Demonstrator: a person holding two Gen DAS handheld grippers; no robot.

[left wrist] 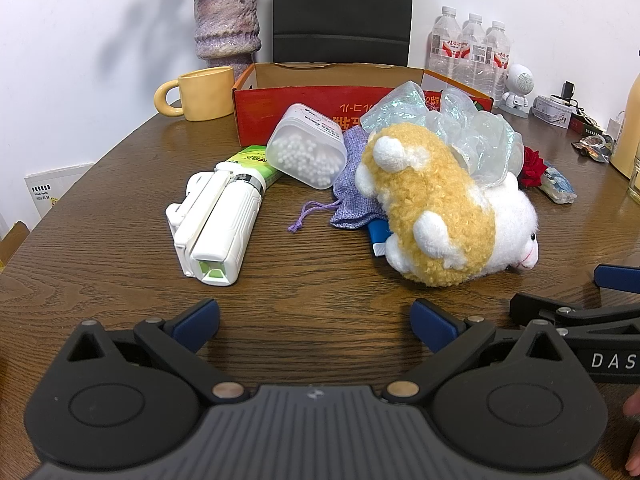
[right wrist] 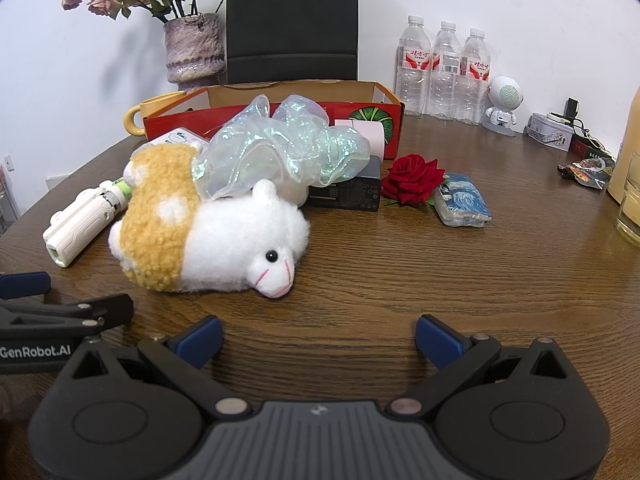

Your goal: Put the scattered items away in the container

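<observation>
On wooden table [left wrist: 120,240], white wall [left wrist: 80,40] behind

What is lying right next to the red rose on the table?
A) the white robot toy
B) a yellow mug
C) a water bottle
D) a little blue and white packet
D. In the right wrist view, the red rose lies on the table with the blue and white packet just to its right, while the mug, bottles and robot toy stand farther back.
</observation>
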